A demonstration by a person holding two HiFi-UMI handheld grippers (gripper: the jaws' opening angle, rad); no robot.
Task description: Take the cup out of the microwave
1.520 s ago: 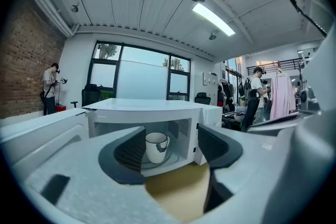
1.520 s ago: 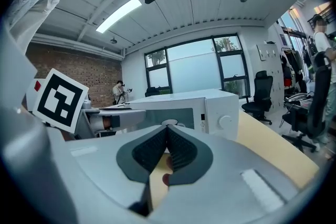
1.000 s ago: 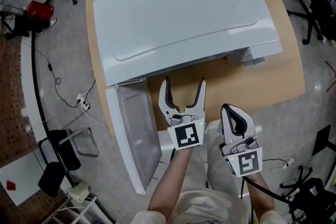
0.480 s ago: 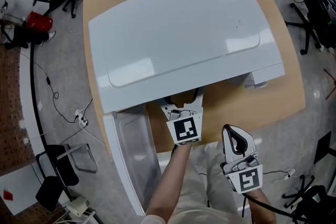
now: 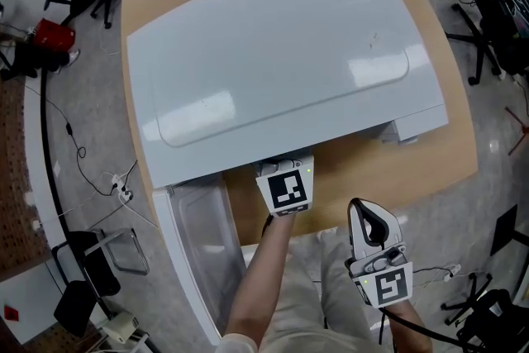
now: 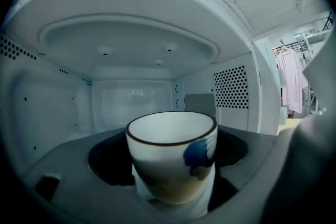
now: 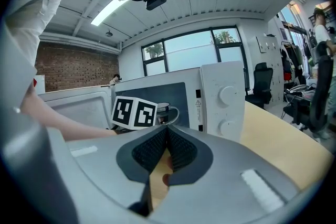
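Observation:
A white cup with a dark rim and a blue mark stands on the dark turntable inside the microwave. My left gripper reaches into the cavity. Its grey jaws flank the cup with dark gaps on both sides, and they are closing. In the head view only its marker cube shows under the microwave's front edge; the cup is hidden there. My right gripper hovers by the table's near edge, shut with nothing in it, and in the right gripper view its ribbed pads meet.
The microwave door swings open to the left, past the table edge. The microwave fills most of the wooden table. Its control panel with two knobs faces my right gripper. Office chairs and cables lie on the floor around.
My left gripper has moved forward into the microwave cavity, so its jaws are now hidden under the top in the head view. The right gripper has stayed put.

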